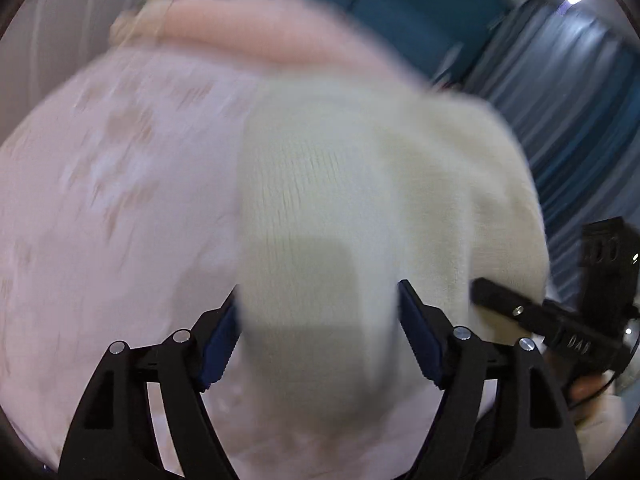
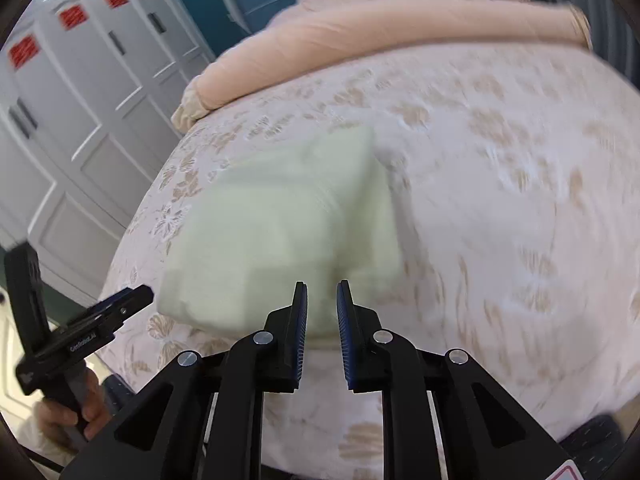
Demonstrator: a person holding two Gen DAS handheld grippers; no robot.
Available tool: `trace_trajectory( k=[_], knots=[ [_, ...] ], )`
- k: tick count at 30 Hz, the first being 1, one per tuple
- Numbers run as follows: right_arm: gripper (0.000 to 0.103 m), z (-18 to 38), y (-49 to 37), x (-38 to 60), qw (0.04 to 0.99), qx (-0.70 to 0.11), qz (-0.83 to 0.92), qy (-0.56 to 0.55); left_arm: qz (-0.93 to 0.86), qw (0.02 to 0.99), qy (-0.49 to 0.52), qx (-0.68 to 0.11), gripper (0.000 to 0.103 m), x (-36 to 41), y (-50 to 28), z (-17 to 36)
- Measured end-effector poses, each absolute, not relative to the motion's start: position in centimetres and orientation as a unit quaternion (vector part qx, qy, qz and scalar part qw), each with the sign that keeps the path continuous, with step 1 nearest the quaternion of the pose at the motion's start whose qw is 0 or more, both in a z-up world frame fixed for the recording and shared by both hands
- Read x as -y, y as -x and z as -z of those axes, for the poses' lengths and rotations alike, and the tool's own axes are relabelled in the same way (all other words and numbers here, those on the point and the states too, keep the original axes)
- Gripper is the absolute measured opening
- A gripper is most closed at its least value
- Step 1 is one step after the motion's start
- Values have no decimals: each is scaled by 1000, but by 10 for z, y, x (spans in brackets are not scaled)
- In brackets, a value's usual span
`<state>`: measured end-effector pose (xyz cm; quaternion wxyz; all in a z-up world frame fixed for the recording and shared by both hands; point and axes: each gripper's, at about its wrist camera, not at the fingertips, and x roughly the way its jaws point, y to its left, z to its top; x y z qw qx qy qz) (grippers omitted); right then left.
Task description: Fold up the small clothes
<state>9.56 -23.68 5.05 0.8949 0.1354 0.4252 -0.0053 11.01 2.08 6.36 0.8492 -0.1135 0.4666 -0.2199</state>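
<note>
A folded cream knit garment lies flat on the pink floral bed cover. My left gripper is open and wide, its fingers straddling the garment's left panel. The cloth lies under and between them, and the gripper's shadow falls on it. Blur hides whether the pads touch the cloth. From the right wrist view the left gripper sits at the garment's near left corner. My right gripper hangs above the garment's near edge with only a narrow gap between its pads and nothing in it. In the left wrist view the right gripper is at the garment's right edge.
A long peach bolster lies across the far side of the bed. White cabinet doors stand past the bed's left edge, and a blue striped curtain past the other side. A person's hand holds the left gripper's handle.
</note>
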Motion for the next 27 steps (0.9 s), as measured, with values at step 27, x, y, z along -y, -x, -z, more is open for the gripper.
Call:
trace_trajectory(
  k=[27],
  knots=[
    [35,-3,-18,183,894,-432,107,-48,41,864,-30,-501,79,40,-50,-67]
  ],
)
